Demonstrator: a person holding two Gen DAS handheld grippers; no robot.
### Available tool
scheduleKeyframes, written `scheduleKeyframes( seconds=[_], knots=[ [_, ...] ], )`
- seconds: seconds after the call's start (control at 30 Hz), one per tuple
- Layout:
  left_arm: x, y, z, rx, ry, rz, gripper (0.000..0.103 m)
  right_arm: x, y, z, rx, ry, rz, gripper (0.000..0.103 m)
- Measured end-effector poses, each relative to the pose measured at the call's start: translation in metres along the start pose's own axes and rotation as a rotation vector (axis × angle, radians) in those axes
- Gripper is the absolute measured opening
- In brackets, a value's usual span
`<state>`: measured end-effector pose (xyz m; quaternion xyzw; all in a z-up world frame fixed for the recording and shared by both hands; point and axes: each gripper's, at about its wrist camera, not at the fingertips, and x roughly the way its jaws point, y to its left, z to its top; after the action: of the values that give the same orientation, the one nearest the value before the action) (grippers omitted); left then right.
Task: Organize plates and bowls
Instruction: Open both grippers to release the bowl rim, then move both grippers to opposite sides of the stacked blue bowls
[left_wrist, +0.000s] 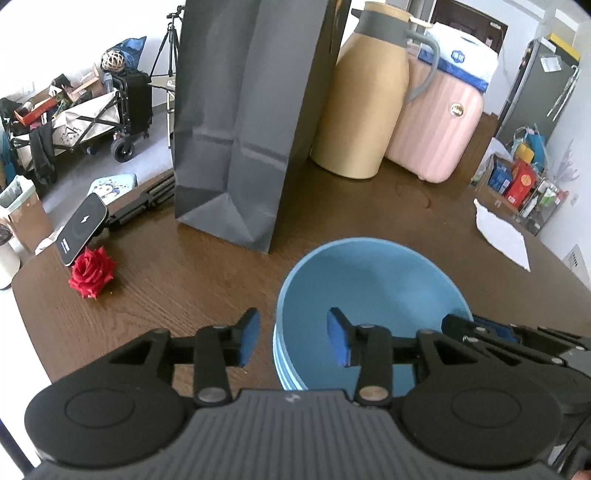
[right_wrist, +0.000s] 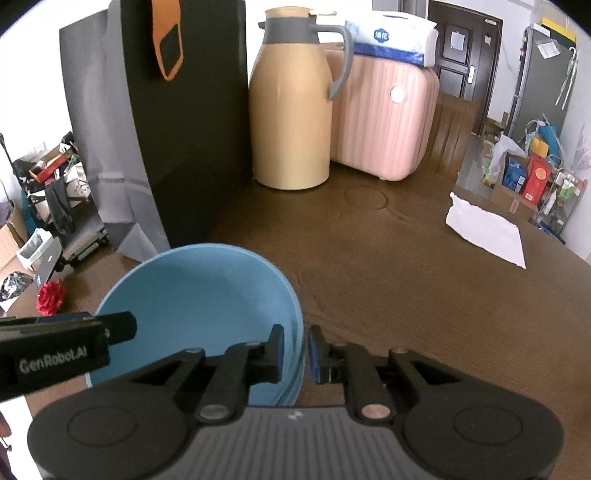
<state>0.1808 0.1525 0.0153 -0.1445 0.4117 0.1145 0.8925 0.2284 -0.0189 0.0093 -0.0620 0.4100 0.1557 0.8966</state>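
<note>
**Right gripper pinches the rim of the blue bowl stack**

A stack of blue bowls (left_wrist: 369, 295) stands on the brown wooden desk (left_wrist: 184, 288), toward its near edge. In the left wrist view several rims are visible one under another on the side of the stack.

The right gripper (right_wrist: 297, 352) is pressed on the right rim of the top bowl: one blue pad is inside the bowl and the other one outside, with the wall between them.

The left gripper (left_wrist: 293, 339) is spread. Its fingers stand on both sides of the left rim of the stack, but the pads do not touch it.

Behind the bowls, toward the far edge of the desk, stand a dark grey paper bag (left_wrist: 236, 122), a tan thermos jug (left_wrist: 365, 96) and a pink case (left_wrist: 439, 125). A red rose (left_wrist: 92, 271) lies near the left edge, just beside a phone (left_wrist: 83, 229). A white paper (right_wrist: 487, 230) lies near the right edge.
</note>
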Motion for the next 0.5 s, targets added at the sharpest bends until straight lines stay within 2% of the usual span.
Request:
scheduleKeyframes(
  seconds=[0.07, 0.13, 0.17, 0.3, 0.37, 0.5],
  knots=[
    [-0.004, 0.003, 0.001, -0.004, -0.02, 0.008, 0.06, -0.005, -0.001, -0.002, -0.001, -0.014, 0.0, 0.032],
    [-0.009, 0.005, 0.001, -0.002, -0.045, 0.016, 0.072, -0.01, -0.003, -0.003, 0.004, -0.032, 0.003, 0.048],
    [-0.012, 0.006, 0.001, 0.002, -0.059, 0.018, 0.078, -0.013, -0.005, -0.004, 0.008, -0.044, 0.006, 0.052],
    [-0.022, 0.008, -0.001, 0.017, -0.108, 0.03, 0.093, -0.027, -0.011, -0.008, 0.03, -0.094, 0.018, 0.087],
    [-0.028, 0.009, -0.002, 0.023, -0.129, 0.03, 0.103, -0.032, -0.013, -0.009, 0.031, -0.104, 0.023, 0.09],
    [-0.036, 0.014, -0.004, 0.03, -0.144, 0.012, 0.103, -0.043, -0.017, -0.015, 0.046, -0.117, 0.034, 0.103]
  ],
)
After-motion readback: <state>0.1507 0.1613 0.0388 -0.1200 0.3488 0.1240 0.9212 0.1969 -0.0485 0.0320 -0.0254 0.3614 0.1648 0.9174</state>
